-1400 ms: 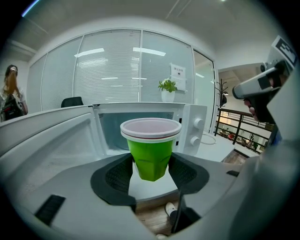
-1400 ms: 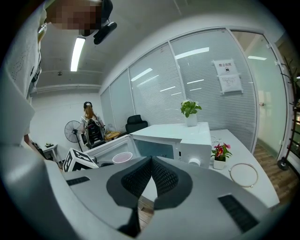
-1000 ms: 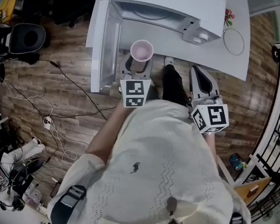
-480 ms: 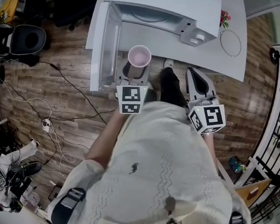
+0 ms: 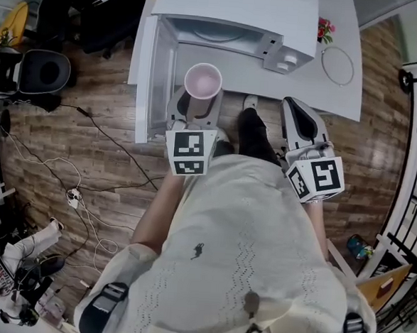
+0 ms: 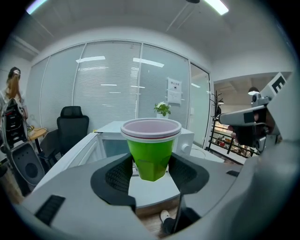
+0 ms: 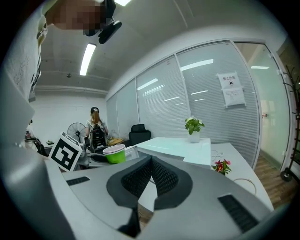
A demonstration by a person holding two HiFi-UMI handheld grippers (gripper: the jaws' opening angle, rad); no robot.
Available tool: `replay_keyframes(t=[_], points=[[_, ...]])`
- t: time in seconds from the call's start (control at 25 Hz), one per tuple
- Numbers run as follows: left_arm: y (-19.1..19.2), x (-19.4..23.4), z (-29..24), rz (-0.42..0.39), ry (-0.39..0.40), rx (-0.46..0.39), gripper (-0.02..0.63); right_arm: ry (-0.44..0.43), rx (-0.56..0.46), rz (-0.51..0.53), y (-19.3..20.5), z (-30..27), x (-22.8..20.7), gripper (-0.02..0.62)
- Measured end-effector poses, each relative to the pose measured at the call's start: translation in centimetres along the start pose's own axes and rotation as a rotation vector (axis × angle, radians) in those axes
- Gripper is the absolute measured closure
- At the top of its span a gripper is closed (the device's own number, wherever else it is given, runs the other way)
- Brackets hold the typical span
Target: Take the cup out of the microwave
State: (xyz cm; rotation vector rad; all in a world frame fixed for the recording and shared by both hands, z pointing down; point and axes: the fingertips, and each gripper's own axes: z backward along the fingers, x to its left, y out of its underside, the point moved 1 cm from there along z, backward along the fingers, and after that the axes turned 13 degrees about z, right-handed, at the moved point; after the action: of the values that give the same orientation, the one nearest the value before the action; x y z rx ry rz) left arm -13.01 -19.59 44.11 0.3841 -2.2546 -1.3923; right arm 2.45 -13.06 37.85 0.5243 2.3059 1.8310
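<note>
Item: cup [image 6: 151, 147], green, pale rim, long axis upright.
Location: upper centre of the head view, just outside the open microwave [image 5: 232, 25].
Hold: left gripper [image 5: 196, 104], jaws wide and pressing the cup's sides.
Right gripper [image 7: 151, 177]: jaws together, empty, right of centre, farther from the cup.
Probable next: set-down on the tabletop [image 5: 342, 90].

An office is indicated by glass partition walls [image 6: 108, 79] hung with blinds on the far side, a black swivel chair [image 6: 71, 124] at the left, a white desk [image 5: 338, 93], a potted plant [image 7: 193, 126], ceiling strip lights [image 7: 87, 58] and cables [image 5: 72, 197] strewn over the wood floor [image 5: 47, 137].
</note>
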Motion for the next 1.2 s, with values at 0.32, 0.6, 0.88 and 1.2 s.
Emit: replay_keyframes(t=[0.32, 0.6, 0.88, 1.2], points=[[-4.3, -0.8, 1.5, -0.023, 0.017, -0.055, 0.345, 0.022, -0.062, 0.057, -3.7, 0.9, -1.9, 0.586], [-7.1, -2.0, 1.8, -0.04, 0.039, -0.071, 0.345, 0.04, -0.113, 0.024, -6.3, 1.7, -4.5, 0.586], [-7.4, -2.5, 1.4, -0.035, 0.047, -0.067, 0.345, 0.049, -0.116, 0.041, -6.8, 1.8, -5.7, 0.588], [-7.4, -2.2, 1.6, -0.045, 0.034, -0.062, 0.345, 0.02, -0.123, 0.047, -7.4, 1.0, -4.8, 0.588]])
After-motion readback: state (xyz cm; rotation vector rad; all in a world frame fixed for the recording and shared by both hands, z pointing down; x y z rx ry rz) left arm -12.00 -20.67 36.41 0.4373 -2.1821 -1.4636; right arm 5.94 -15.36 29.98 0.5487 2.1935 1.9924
